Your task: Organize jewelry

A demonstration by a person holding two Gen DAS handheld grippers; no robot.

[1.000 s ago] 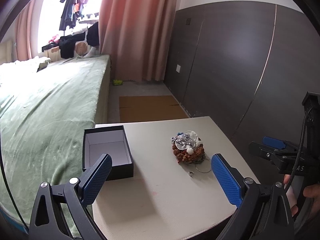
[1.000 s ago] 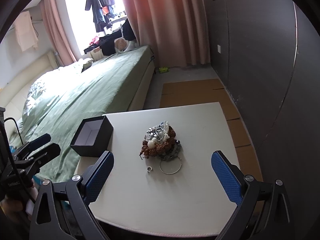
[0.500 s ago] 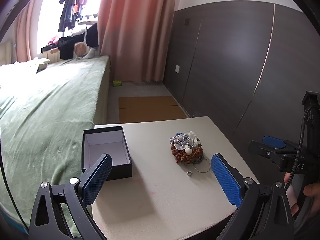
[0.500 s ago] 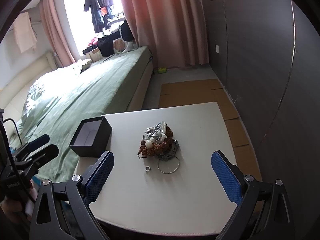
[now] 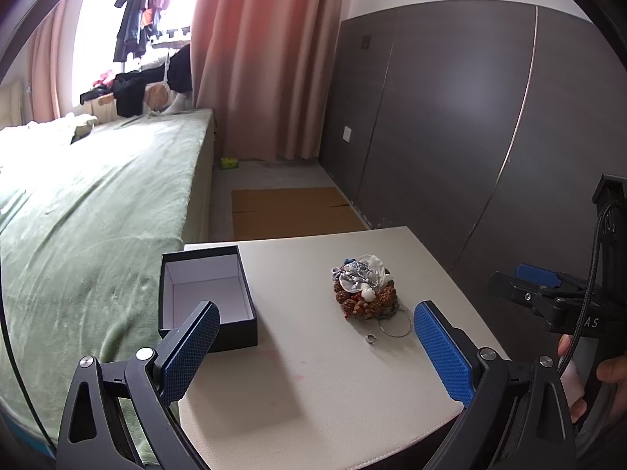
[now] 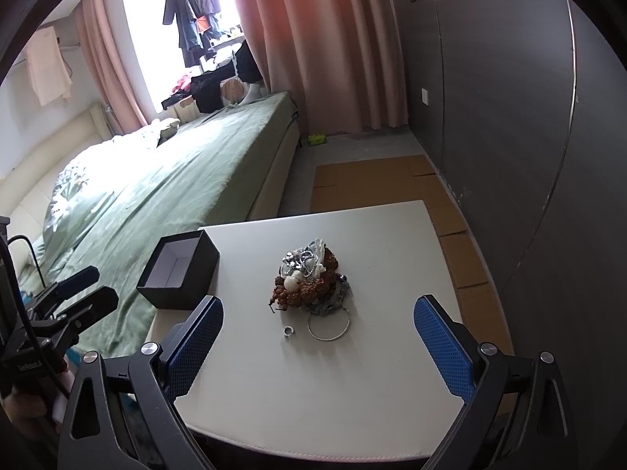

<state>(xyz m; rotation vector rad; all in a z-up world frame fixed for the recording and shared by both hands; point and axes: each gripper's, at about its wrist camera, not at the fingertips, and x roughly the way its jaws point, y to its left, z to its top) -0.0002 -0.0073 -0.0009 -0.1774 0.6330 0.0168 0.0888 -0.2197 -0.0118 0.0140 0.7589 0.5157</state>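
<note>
A pile of jewelry [image 5: 364, 288] [image 6: 309, 278], brown beads with silver and white pieces on top, lies mid-table. A small silver ring [image 5: 370, 338] [image 6: 289, 331] and a thin silver bangle [image 5: 395, 323] [image 6: 329, 327] lie just in front of it. An open black box [image 5: 205, 297] [image 6: 178, 270] with a white, empty inside stands at the table's left. My left gripper [image 5: 317, 348] is open and empty, above the table's near edge. My right gripper [image 6: 317, 348] is open and empty, short of the pile. Each gripper shows at the side of the other view.
The white table [image 5: 313, 391] [image 6: 352, 391] stands between a green-covered bed [image 5: 86, 203] on the left and a dark panelled wall [image 5: 450, 117] on the right. Flat cardboard [image 5: 290, 209] lies on the floor beyond the table.
Both grippers have crept slightly closer to the table. Both stay open; the jewelry and the box have not moved.
</note>
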